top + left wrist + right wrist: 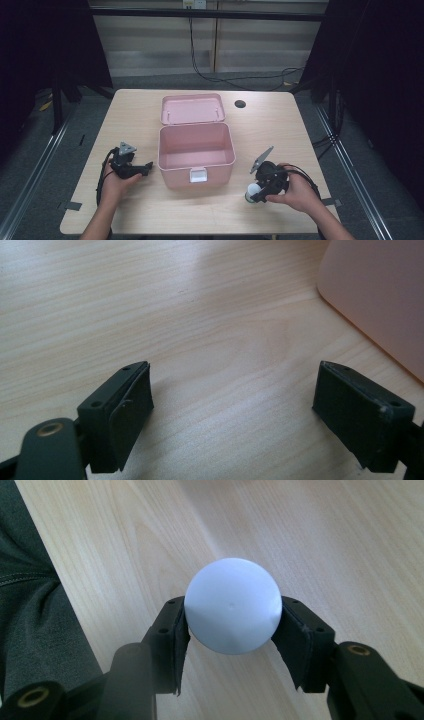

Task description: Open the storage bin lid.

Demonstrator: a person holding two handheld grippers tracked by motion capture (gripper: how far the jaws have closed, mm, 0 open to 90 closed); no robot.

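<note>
**White ball gripped at the near right of the table**

White ball (232, 612) sits between the right gripper's (256, 192) jaws, both pads touching its sides: grasped. In the high view it's at the near right part of the table (280, 125), in front of and right of the pink box (196, 150). The gripper view shows bare wood grain under the ball; can't tell if it rests on the surface or is just off it.

Left gripper (145, 167) is released, jaws wide apart with plain tabletop between them, sitting just left of the box's front corner, not touching it.

Box is open, lid (192, 108) hinged back flat toward the far side, white latch (198, 175) on the front wall. Interior looks bare.

Surface: light wood laminate, rounded corners, a dark round cable hole (240, 104) at the far right.

Room: grey carpet floor (55, 165), black curtains (390, 75) on both sides, pale wall panels at the back, black cables (235, 77) trailing along the floor behind the table.
</note>
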